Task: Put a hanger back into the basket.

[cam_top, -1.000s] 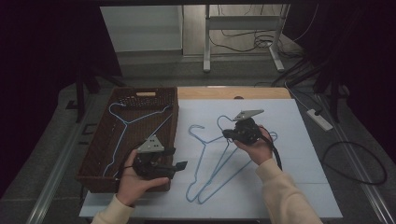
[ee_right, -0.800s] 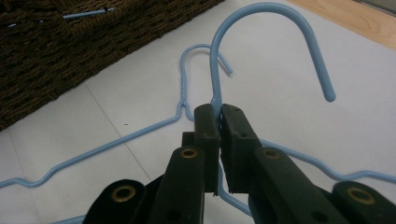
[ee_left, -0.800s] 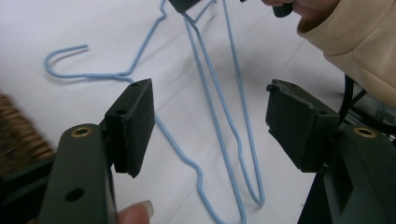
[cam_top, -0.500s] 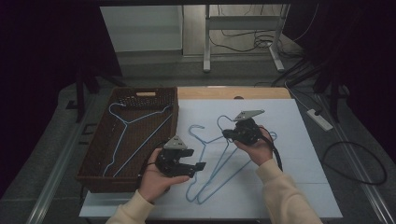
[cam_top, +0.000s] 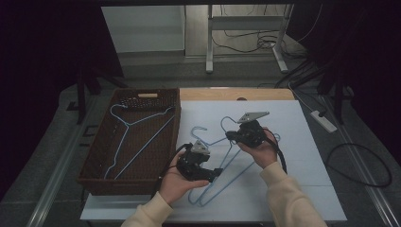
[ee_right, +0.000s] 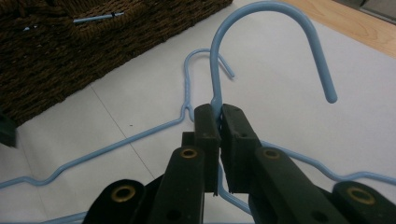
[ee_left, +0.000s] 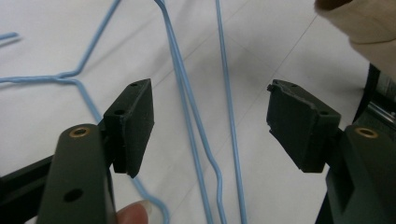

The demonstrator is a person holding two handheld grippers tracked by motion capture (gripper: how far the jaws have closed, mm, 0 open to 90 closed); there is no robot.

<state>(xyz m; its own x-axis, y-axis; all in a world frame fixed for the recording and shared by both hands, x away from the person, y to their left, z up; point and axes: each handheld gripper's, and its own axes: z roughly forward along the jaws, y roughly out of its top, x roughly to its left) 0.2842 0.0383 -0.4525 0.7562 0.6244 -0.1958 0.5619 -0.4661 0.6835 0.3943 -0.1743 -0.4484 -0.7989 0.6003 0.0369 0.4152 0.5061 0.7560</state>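
Snag risk: two blue hangers overlap on the white sheet.

Your right gripper is clamped on the neck of the upper hanger, just under its hook. Your left gripper has its jaws spread wide, hovering over the hanger wires without touching them. A second hanger lies beside the held one, and in the high view their lower bars cross near your left gripper. Lift now and the crossed wires will likely drag the other hanger along. Thin wire could also twist in the pinch. A third hanger is already in the wicker basket; its weave could catch a hook.
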